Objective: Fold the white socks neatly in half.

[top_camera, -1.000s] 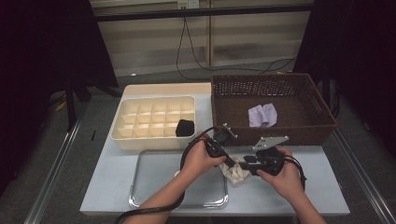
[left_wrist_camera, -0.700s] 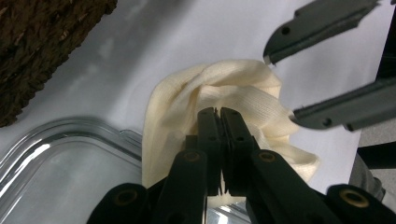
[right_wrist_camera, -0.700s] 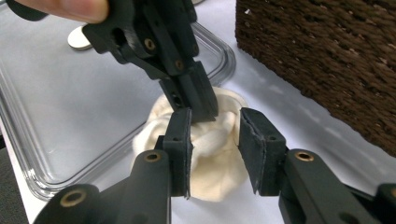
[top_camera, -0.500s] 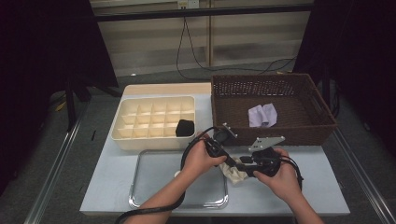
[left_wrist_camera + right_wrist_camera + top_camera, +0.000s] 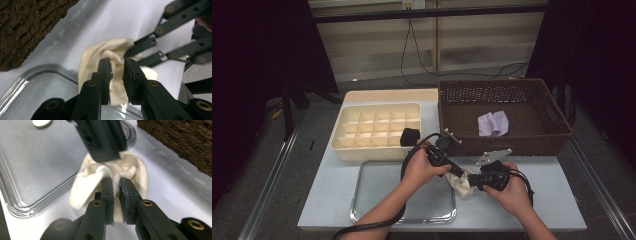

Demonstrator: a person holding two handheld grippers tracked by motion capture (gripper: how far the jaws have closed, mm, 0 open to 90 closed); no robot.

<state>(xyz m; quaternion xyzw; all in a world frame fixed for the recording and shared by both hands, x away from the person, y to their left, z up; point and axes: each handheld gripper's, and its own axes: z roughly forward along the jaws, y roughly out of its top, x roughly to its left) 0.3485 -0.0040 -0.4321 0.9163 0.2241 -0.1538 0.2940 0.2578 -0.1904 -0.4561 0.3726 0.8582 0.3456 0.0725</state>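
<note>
Two claws met on one cream cloth point(image 5: 462, 183), bunched on the tabletop point(image 5: 552, 200) just right of the metal tray point(image 5: 362, 212), near the wicker basket point(image 5: 512, 145). Left claw point(image 5: 117, 65): just opening, narrow gap, fold between. Right claw point(image 5: 117, 185): just closing, pinched on a ridge of cloth.

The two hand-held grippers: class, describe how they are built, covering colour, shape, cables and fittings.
Both the left gripper and the right gripper are black, each with two flat-sided jaws carried on linked bars pinned by brass-coloured rivets. A thick black cable loops from the left gripper; another trails from the right. A grey three-cornered plate tops the right gripper. The person's forearms are bare, no sleeves visible.
</note>
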